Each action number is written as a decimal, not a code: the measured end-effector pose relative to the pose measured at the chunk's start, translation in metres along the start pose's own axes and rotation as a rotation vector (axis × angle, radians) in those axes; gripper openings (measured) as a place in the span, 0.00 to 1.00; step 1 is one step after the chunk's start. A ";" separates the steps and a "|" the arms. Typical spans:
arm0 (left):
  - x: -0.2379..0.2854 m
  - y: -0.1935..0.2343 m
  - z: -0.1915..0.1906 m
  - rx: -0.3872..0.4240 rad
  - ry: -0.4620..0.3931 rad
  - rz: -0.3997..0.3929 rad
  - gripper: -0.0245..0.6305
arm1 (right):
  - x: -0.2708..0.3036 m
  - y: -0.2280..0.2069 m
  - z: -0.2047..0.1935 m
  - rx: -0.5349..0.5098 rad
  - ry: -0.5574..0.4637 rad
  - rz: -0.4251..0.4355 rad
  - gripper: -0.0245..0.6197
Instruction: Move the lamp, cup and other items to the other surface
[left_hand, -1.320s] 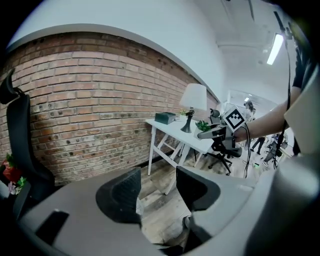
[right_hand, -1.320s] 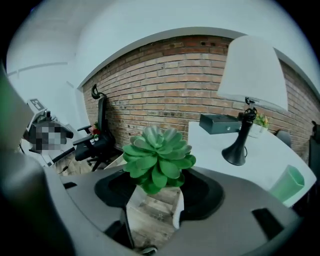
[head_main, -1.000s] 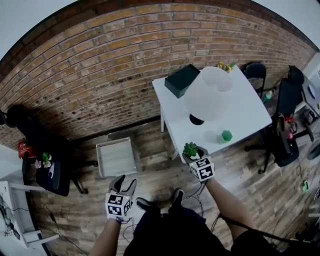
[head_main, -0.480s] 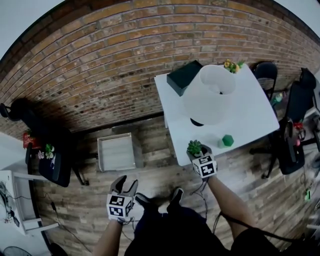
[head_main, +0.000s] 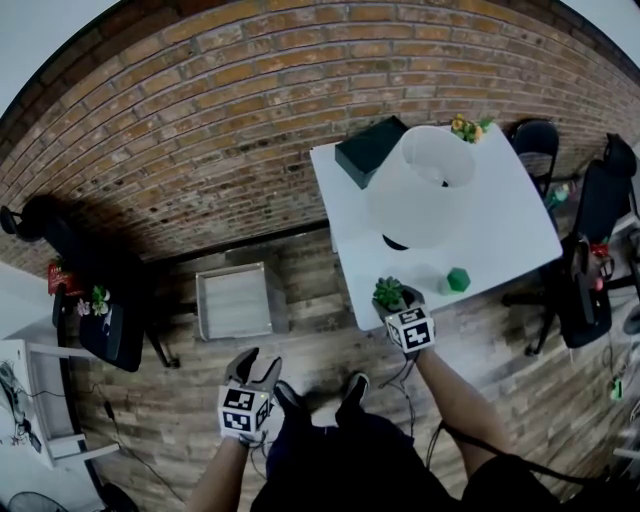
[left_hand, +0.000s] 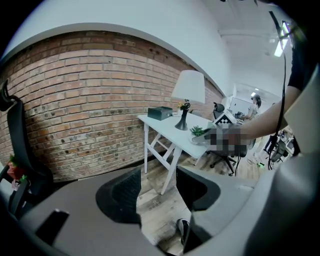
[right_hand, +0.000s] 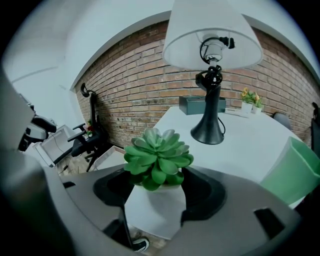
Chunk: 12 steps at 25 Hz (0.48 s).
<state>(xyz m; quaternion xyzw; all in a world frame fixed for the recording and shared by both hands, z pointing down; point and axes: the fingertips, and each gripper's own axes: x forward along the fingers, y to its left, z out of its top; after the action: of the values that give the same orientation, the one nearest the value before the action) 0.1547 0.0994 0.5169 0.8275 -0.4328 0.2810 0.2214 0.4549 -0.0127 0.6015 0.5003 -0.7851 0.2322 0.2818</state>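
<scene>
left gripper (head_main: 255, 362): jaws apart and empty above the floor (head_main: 300, 330); only its own view shows us the table legs (left_hand: 169, 156).
right gripper (head_main: 392, 300): jaws opening, pads against the succulent pot (right_hand: 155, 210) at the table (head_main: 500, 230) near-left corner.
lamp (head_main: 420, 185): mid-table; its bulb (right_hand: 214, 48) shows only from below.
green cup (head_main: 457, 279): near edge.

Brick wall (head_main: 200, 130); wood floor (head_main: 180, 400); black office chair (head_main: 583, 300) right.
</scene>
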 end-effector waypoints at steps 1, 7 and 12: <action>0.000 0.002 0.000 0.001 -0.003 -0.005 0.37 | -0.001 -0.001 0.002 0.002 -0.010 -0.009 0.49; 0.003 0.016 0.009 0.024 -0.046 -0.053 0.37 | -0.026 0.002 0.016 0.037 -0.075 -0.068 0.62; -0.001 0.030 0.023 0.045 -0.076 -0.092 0.37 | -0.064 0.019 0.050 0.046 -0.168 -0.136 0.62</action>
<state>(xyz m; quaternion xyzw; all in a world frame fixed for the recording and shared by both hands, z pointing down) 0.1359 0.0699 0.5029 0.8614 -0.3959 0.2485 0.1987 0.4488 0.0041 0.5204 0.5764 -0.7647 0.1876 0.2188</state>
